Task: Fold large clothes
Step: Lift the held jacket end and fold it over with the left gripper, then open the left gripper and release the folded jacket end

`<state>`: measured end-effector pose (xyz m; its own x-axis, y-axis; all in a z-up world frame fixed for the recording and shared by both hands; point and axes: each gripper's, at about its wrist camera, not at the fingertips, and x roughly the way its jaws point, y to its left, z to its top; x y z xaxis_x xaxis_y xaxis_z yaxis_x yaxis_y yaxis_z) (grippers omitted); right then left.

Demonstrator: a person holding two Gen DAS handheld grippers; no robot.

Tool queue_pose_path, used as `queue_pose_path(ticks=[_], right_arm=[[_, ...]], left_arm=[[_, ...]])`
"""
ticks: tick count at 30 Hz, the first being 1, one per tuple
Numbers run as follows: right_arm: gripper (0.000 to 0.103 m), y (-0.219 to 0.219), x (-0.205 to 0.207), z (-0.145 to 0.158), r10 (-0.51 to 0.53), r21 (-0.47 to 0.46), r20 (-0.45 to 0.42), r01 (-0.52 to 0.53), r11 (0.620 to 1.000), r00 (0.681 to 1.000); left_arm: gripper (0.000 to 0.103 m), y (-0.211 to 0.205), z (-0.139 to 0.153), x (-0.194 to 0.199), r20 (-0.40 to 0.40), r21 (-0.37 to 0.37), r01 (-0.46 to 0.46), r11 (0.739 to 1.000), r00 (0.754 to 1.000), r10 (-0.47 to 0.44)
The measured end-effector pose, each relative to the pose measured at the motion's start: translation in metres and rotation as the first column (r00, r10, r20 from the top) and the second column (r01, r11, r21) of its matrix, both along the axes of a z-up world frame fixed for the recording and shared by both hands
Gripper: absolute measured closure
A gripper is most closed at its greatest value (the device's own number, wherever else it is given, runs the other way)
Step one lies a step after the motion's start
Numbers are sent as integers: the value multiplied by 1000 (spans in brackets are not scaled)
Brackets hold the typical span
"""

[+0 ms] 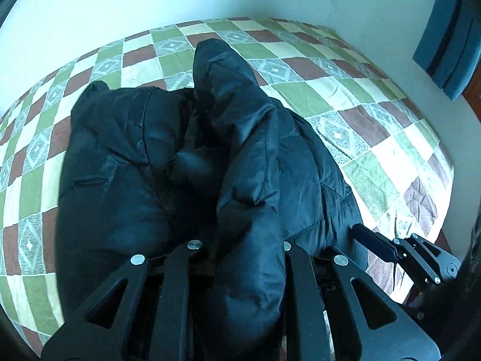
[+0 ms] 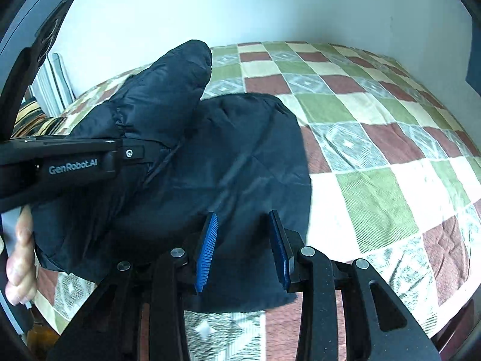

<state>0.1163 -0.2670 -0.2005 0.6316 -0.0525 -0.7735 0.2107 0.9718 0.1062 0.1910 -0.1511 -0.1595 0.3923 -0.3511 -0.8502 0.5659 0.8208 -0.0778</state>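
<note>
— Left gripper (image 1: 240, 258) is pinching a puffy fold of the black jacket (image 1: 126, 156), right between its fingers.

— And the right gripper (image 2: 243, 249)?

— Its blue pads (image 2: 207, 249) are sitting wide apart, holding nothing. The jacket is lying just ahead of them, and the checkered blanket (image 2: 375, 180) is spreading out farther beyond.

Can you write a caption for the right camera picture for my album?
Open right tongs hover over a dark puffy jacket on a checkered bedspread.
</note>
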Motion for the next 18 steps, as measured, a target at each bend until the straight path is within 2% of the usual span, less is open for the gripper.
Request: queue_pose_path(ticks=[2, 3, 5, 12, 18], right_arm=[[66, -6, -1, -4, -8, 11, -6, 8, 1000, 1000], [61, -7, -4, -5, -11, 11, -7, 11, 1000, 1000], [56, -9, -5, -8, -15, 7, -9, 15, 1000, 1000], [55, -12, -8, -17, -10, 18, -24, 11, 1000, 1000], [52, -11, -7, -23, -18, 11, -36, 18, 1000, 999]], left_arm=[[89, -7, -6, -2, 5, 3, -7, 1000, 1000, 7], [89, -10, -10, -3, 10, 5, -12, 1000, 1000, 11], [89, -14, -15, -5, 21, 10, -18, 1000, 1000, 18], [88, -20, -17, -14, 78, 49, -22, 999, 997, 19], [84, -22, -11, -20, 104, 66, -20, 998, 994, 13]])
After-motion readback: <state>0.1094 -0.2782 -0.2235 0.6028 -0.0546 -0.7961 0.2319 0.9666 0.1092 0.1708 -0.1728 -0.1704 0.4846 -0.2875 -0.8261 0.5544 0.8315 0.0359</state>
